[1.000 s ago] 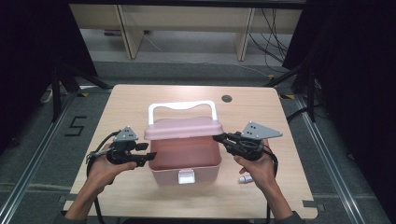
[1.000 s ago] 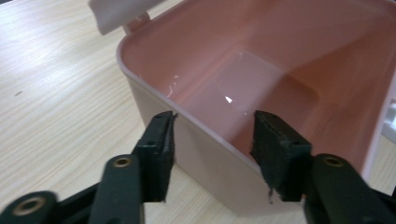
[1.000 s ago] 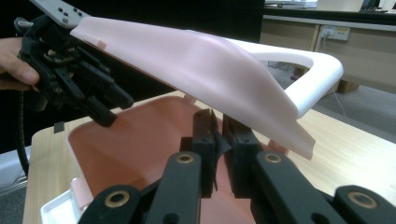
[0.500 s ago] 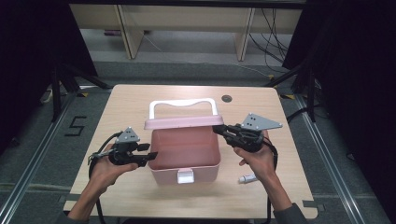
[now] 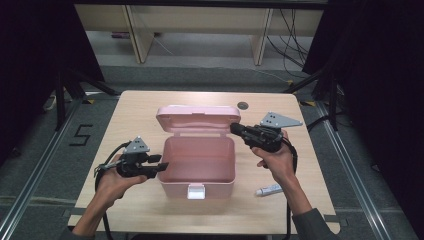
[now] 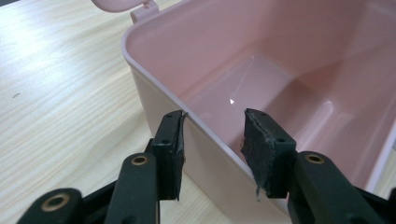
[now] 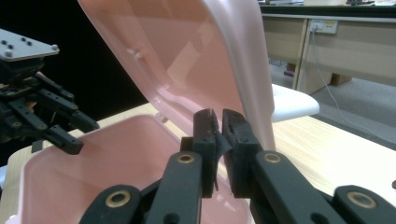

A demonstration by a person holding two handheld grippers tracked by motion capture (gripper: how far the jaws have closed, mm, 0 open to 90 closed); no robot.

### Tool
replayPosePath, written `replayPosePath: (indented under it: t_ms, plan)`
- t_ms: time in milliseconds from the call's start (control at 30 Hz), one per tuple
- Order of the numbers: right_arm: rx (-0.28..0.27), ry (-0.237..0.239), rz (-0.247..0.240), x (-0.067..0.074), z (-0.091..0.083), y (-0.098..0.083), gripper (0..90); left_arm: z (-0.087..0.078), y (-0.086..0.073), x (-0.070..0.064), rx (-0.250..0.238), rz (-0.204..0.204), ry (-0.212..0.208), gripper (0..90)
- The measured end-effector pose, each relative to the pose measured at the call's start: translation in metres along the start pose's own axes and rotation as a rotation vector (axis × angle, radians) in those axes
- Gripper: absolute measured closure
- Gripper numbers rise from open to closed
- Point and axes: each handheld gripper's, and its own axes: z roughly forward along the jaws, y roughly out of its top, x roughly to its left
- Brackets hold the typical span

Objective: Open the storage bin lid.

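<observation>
A pink plastic box [image 5: 200,181] stands mid-table with its lid [image 5: 197,117] swung up and leaning back. My right gripper [image 5: 234,129] is shut, its tips against the inside of the lid [image 7: 187,51] near the right rim; nothing is clamped between its jaws [image 7: 219,116]. My left gripper [image 5: 162,167] sits at the box's left wall [image 6: 154,88]. Its jaws [image 6: 212,121] straddle that wall, one pad outside and one inside, and have just been closing, with a gap still on each side. The box interior is bare.
A small white tube [image 5: 270,190] lies on the wooden table [image 5: 140,115] right of the box, under my right forearm. A dark round disc [image 5: 243,105] sits near the far edge. The lid's white handle [image 7: 294,102] sticks out behind it.
The lid has swung from nearly closed to upright. My right gripper rose and moved back with it. The left gripper stayed at the left wall.
</observation>
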Motion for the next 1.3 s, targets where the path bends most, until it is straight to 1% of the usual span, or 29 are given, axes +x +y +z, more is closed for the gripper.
replayPosePath:
  t_ms: [33,67,167,200,233,267,333,400,433,467,500,533,567,600,767,800,833,867,900,933,967,1033,1067,1133,1167,1200,1233,1267,1300]
  plan:
    - [-0.003,-0.001,-0.016,-0.003,0.001,0.000,85.0,-0.001,0.000,-0.001,0.003,-0.002,0.002,58.1]
    - [0.007,-0.002,0.000,-0.003,0.002,0.000,85.0,-0.001,-0.001,-0.001,-0.003,-0.004,0.005,58.1]
    - [0.013,-0.010,-0.006,-0.008,0.006,0.000,85.0,-0.002,-0.002,-0.002,0.002,0.001,-0.006,58.1]
    - [0.015,-0.006,-0.007,-0.010,0.007,-0.001,85.0,-0.003,-0.002,-0.002,-0.001,-0.006,-0.006,58.1]
    - [0.017,-0.017,-0.013,-0.012,0.009,-0.001,85.0,-0.002,-0.003,-0.002,-0.005,-0.010,-0.004,58.2]
    - [0.026,-0.014,0.019,-0.012,0.010,-0.002,84.9,-0.002,-0.003,-0.002,-0.010,-0.019,-0.010,58.2]
    - [0.026,-0.019,0.009,-0.016,0.013,-0.003,85.0,-0.003,-0.003,-0.001,-0.006,-0.013,-0.016,58.2]
    - [0.028,-0.018,0.022,-0.018,0.015,-0.004,85.0,-0.003,-0.004,-0.001,-0.008,-0.014,-0.018,58.2]
    - [0.030,-0.020,0.018,-0.020,0.016,-0.005,85.0,-0.003,-0.005,0.000,-0.013,-0.022,-0.022,58.1]
    - [0.034,-0.029,0.023,-0.021,0.017,-0.005,85.0,-0.002,-0.005,-0.001,-0.027,-0.046,-0.030,58.0]
    - [0.032,-0.034,0.012,-0.023,0.018,-0.005,85.0,-0.002,-0.005,-0.001,-0.024,-0.042,-0.032,58.0]
    - [0.028,-0.034,0.007,-0.025,0.019,-0.005,85.1,-0.003,-0.005,0.000,-0.008,-0.024,-0.032,58.0]
    - [0.033,-0.037,0.027,-0.025,0.019,-0.006,85.1,-0.003,-0.005,-0.001,-0.009,-0.025,-0.031,58.1]
    - [0.037,-0.034,0.033,-0.028,0.021,-0.007,85.2,-0.004,-0.005,-0.001,-0.008,-0.026,-0.031,58.1]
    - [0.048,-0.048,0.044,-0.035,0.025,-0.010,85.3,-0.003,-0.005,-0.001,-0.005,-0.021,-0.032,57.6]
    - [0.050,-0.047,0.071,-0.035,0.026,-0.011,85.2,-0.003,-0.005,-0.001,-0.001,-0.019,-0.030,56.8]
    - [0.048,-0.054,0.051,-0.039,0.028,-0.012,85.2,-0.003,-0.005,-0.001,0.008,-0.018,-0.035,56.3]
    - [0.054,-0.045,0.066,-0.041,0.029,-0.013,85.3,-0.001,-0.006,-0.002,0.007,-0.024,-0.032,55.7]
    - [0.038,-0.043,0.079,-0.044,0.031,-0.014,85.6,-0.001,-0.006,-0.002,0.010,-0.022,-0.038,55.4]
    - [0.036,-0.044,0.116,-0.045,0.031,-0.015,85.8,-0.001,-0.006,-0.002,0.013,-0.022,-0.035,55.3]
    - [0.026,-0.054,0.101,-0.048,0.032,-0.016,85.6,-0.001,-0.006,-0.002,0.012,-0.020,-0.034,55.3]
    - [0.037,-0.060,0.119,-0.048,0.034,-0.017,85.4,-0.001,-0.006,-0.003,0.011,-0.025,-0.034,55.3]
    - [0.034,-0.068,0.090,-0.051,0.034,-0.017,85.3,-0.001,-0.006,-0.003,0.011,-0.027,-0.033,55.3]
    - [0.051,-0.071,0.120,-0.050,0.035,-0.019,85.2,-0.001,-0.006,-0.004,0.006,-0.034,-0.025,55.5]
    - [0.051,-0.077,0.118,-0.052,0.036,-0.020,85.1,-0.001,-0.006,-0.004,0.005,-0.038,-0.023,55.7]
    - [0.056,-0.077,0.143,-0.050,0.036,-0.021,84.9,-0.001,-0.006,-0.004,0.005,-0.039,-0.024,55.7]
    - [0.053,-0.087,0.114,-0.053,0.037,-0.021,84.7,-0.001,-0.006,-0.004,0.010,-0.046,-0.038,55.6]
    - [0.042,-0.084,0.103,-0.055,0.038,-0.022,84.7,-0.001,-0.007,-0.004,0.006,-0.053,-0.041,55.6]
    - [0.055,-0.080,0.136,-0.054,0.037,-0.023,84.7,0.000,-0.007,-0.005,-0.006,-0.067,-0.037,55.6]
